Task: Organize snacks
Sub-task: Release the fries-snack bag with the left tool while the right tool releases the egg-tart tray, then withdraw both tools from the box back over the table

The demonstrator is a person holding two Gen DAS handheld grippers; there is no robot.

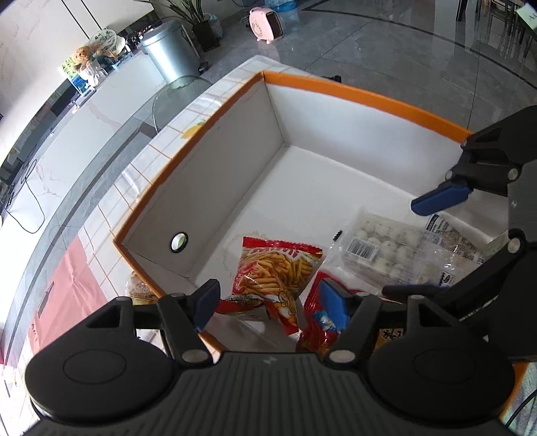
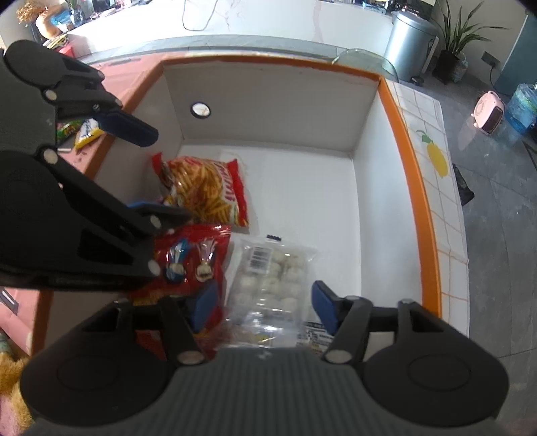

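An orange-rimmed white box [image 1: 365, 92] [image 2: 407, 141] stands on the tiled table. Inside lie a red bag of potato sticks [image 1: 278, 268] [image 2: 211, 187], a red candy bag [image 1: 322, 322] [image 2: 198, 255] and a clear pack of white balls [image 1: 379, 246] [image 2: 272, 278]. My left gripper [image 1: 272, 302] is open above the box's near end, over the two red bags; it also shows in the right wrist view [image 2: 157, 174]. My right gripper [image 2: 261, 302] is open over the clear pack and holds nothing; it also shows in the left wrist view [image 1: 412, 244].
More snack packs lie outside the box: one by its near corner [image 1: 137, 288], and yellow and green ones [image 2: 80, 130] on the pink mat [image 1: 67, 288]. A metal bin [image 1: 171, 53], a plant [image 2: 453, 37] and a pink heater [image 1: 265, 23] stand on the floor beyond.
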